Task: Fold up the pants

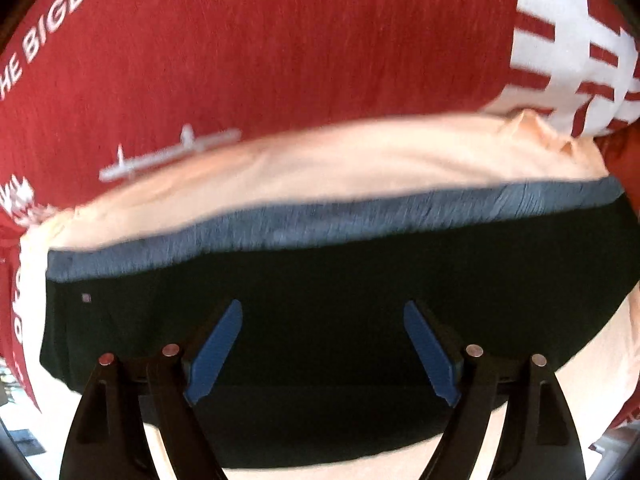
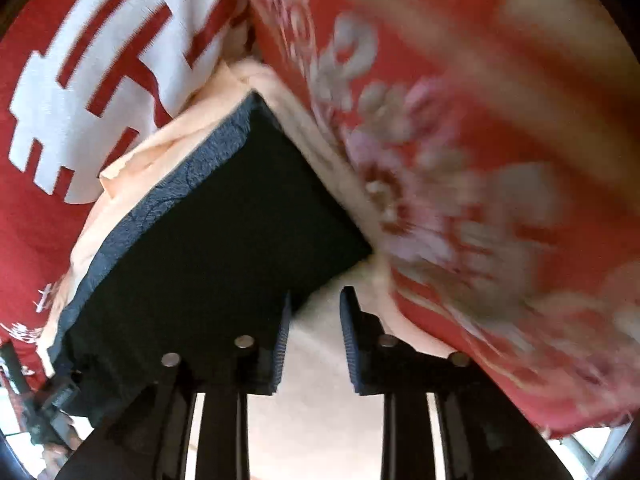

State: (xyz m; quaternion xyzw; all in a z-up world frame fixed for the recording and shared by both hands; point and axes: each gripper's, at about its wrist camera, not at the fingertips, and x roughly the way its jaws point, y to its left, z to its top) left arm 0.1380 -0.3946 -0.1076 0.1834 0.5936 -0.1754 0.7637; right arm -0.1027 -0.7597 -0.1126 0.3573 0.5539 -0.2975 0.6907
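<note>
The black pants (image 1: 320, 320) lie folded into a flat rectangle on a peach cloth (image 1: 320, 160), which itself lies on a red cloth with white print (image 1: 280, 48). A grey-blue waistband (image 1: 340, 216) runs along the far long edge of the fold.

In the left wrist view the left gripper (image 1: 322, 350) hangs over the middle of the pants, its blue fingers (image 1: 216, 350) spread wide, nothing between them; the black fabric fills the gap and passes under both tips. Whether the tips touch the cloth cannot be told.

In the right wrist view the right gripper (image 2: 314, 344) sits at the near right corner of the pants (image 2: 208, 264). Its fingers (image 2: 282, 344) stand apart with a moderate gap, holding nothing. The left one overlaps the black edge just by the corner; the right one is over peach cloth (image 2: 328, 360), clear of the pants. A red floral cloth (image 2: 460, 180), blurred, fills the right side
</note>
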